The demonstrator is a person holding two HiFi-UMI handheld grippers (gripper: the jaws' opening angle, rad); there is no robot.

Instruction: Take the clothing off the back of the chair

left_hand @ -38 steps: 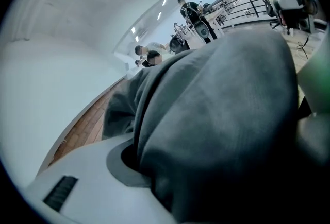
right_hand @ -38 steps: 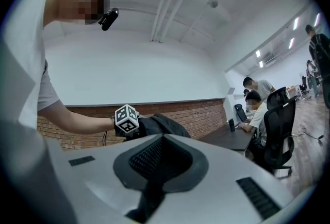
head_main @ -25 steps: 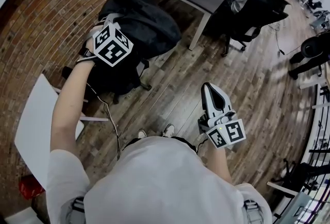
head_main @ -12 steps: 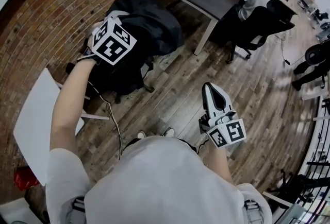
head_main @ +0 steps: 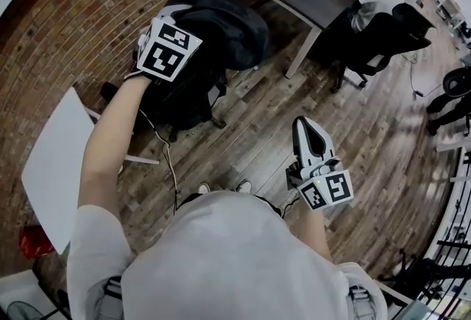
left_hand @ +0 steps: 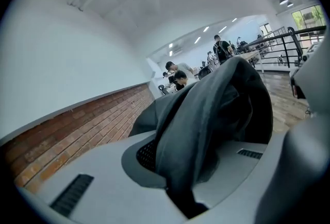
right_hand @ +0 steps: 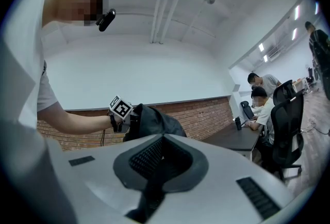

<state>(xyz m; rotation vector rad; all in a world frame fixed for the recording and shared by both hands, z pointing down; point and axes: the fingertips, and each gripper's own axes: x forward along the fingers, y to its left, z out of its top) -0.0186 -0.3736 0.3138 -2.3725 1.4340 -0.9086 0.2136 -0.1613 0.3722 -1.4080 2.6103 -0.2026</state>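
My left gripper [left_hand: 180,192] is pressed tight on a fold of the dark clothing [head_main: 221,24], so the grab is done. In the left gripper view the grey cloth runs right down into the crack where the two jaws meet, and a big bunch of it rises up just in front of them. From the head view, my left arm is stretched out and the gripper sits at the near edge of the clothing, with most of the cloth heaped on the far side of it. The chair [head_main: 193,101] is just below my left gripper, and the clothing is still draped over its top. I cannot see the back of the chair by itself, because the cloth covers it. So I think the job is only partly done: I have hold of the clothing, but it is not off the chair yet. What is left is to lift it up high enough to come free of the chair back, and then pull it away toward me. It looks big and floppy, so a part may hang down and catch on the chair when I pull. My right gripper [head_main: 307,133] is well apart from the chair, close to my body, and pointing out over the wooden floor [head_main: 250,142]. Its jaws are closed together with nothing between them, so it is not helping right now.
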